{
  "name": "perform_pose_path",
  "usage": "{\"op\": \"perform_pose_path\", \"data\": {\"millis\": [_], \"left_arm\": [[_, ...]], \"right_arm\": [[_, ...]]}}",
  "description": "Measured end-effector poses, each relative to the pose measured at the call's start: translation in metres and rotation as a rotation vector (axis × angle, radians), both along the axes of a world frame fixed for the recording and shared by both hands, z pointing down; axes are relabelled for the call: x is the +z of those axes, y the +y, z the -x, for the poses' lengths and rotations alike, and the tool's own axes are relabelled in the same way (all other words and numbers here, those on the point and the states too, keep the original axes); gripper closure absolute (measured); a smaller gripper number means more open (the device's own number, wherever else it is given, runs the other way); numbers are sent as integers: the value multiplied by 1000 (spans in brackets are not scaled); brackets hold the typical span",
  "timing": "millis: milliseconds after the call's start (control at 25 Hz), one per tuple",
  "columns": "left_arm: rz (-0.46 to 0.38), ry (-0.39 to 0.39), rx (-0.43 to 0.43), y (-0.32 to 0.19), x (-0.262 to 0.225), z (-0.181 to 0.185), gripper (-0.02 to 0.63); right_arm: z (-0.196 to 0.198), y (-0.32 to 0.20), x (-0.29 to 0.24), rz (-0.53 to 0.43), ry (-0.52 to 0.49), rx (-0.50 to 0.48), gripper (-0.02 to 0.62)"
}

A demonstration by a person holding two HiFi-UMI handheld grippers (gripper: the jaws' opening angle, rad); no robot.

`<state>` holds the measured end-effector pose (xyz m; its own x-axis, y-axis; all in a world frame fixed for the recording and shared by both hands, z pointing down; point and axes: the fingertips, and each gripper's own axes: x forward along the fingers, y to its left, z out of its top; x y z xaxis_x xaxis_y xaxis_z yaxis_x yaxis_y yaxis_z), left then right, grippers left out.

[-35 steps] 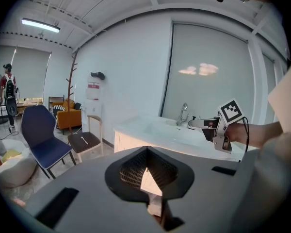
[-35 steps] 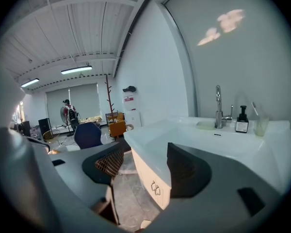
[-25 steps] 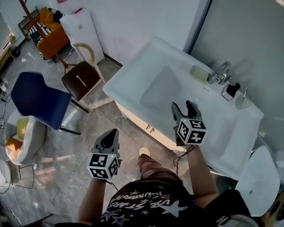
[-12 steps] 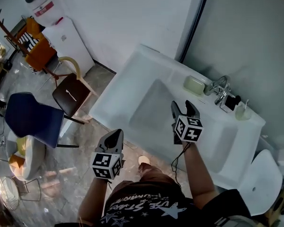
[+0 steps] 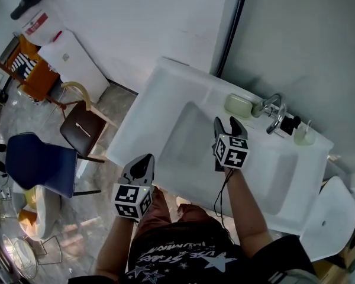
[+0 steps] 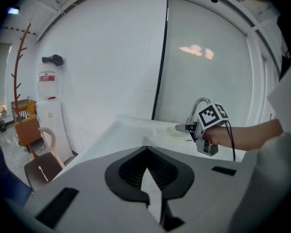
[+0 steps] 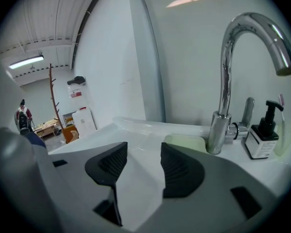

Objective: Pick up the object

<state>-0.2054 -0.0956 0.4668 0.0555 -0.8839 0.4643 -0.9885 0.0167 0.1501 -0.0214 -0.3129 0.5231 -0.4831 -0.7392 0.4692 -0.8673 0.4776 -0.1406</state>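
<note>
Washbasin counter (image 5: 148, 117): white, the largest item; it runs from near left to far right along the grey wall.
Bowl (image 5: 189, 141): sunk in the left half of the counter; bare white inside.
Water dispenser (image 5: 65, 52): white cabinet, far left, against the wall.
Blue chair (image 5: 38, 161): on the floor, left, well apart from the counter.
Brown chair (image 5: 80, 129): between the blue chair and the counter's left end.
Right gripper (image 7: 141, 159): over the bowl's far right side, pointing at the far rim; jaws spread and just closing, only bare basin in the gap.
Left gripper (image 5: 143, 161): at the counter's near edge, left of the right gripper; jaws pressed together, gripping nothing.
Tap (image 5: 273, 108): chrome, curved spout, on the far rim.
Pale green block (image 5: 238, 106): the task's thing; lies flat on the far rim, just left of the tap's base, beyond the right gripper's tips, untouched.
Pump bottle (image 5: 290, 125): black pump head, just right of the tap.
Cup (image 5: 303, 136): pale green, right of the pump bottle; a thin toothbrush handle stands in it.
</note>
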Motion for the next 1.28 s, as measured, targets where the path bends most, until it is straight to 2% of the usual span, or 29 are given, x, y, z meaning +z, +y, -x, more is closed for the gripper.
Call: {"op": "perform_pose_path", "data": {"millis": [200, 360, 520, 720, 1000, 1280], "left_arm": [[-7, 11, 82, -42, 5, 10, 591], [3, 23, 181, -79, 14, 18, 591], [21, 46, 284, -112, 24, 27, 591], [50, 63, 366, -143, 39, 38, 591], [91, 82, 430, -164, 58, 44, 591], [115, 102, 436, -166, 67, 48, 591]], "right_arm": [[-1, -15, 11, 3, 25, 54, 382], [6, -31, 20, 9, 56, 98, 403], [10, -47, 34, 40, 98, 172, 413], [12, -72, 51, 71, 145, 233, 428], [15, -93, 74, 130, 184, 265, 442], [12, -96, 87, 175, 208, 307, 466]]}}
